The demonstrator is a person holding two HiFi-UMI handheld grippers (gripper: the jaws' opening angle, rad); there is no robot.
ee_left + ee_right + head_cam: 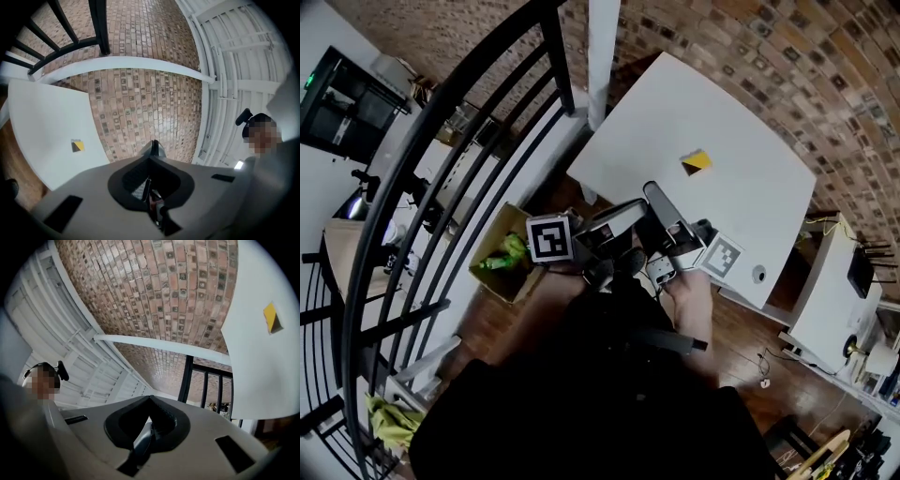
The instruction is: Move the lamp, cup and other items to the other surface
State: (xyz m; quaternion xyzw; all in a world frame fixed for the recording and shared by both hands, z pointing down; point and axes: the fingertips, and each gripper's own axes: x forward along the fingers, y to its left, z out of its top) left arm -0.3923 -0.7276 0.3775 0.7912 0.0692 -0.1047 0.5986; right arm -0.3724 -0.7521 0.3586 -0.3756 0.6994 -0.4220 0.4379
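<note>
Both grippers are held close to the person's chest, above the near edge of a white table (741,122). My left gripper (628,214), with its marker cube at the left, points right; its jaws (154,146) meet at the tip with nothing between them. The right gripper (653,193) points up across the table, and its jaws (144,439) are also shut and empty. A small yellow and black tag (696,162) is the only thing on the white table (47,126); the tag (78,146) also shows in the right gripper view (272,317). On a wooden surface (337,253) far left stands a dark lamp-like thing (354,203).
A black metal railing (441,141) runs between the person and the wooden surface. A cardboard box (492,277) holding something green sits on the wood floor by the railing. A white cabinet (830,300) stands at the right, and a brick wall (825,84) lies beyond the table.
</note>
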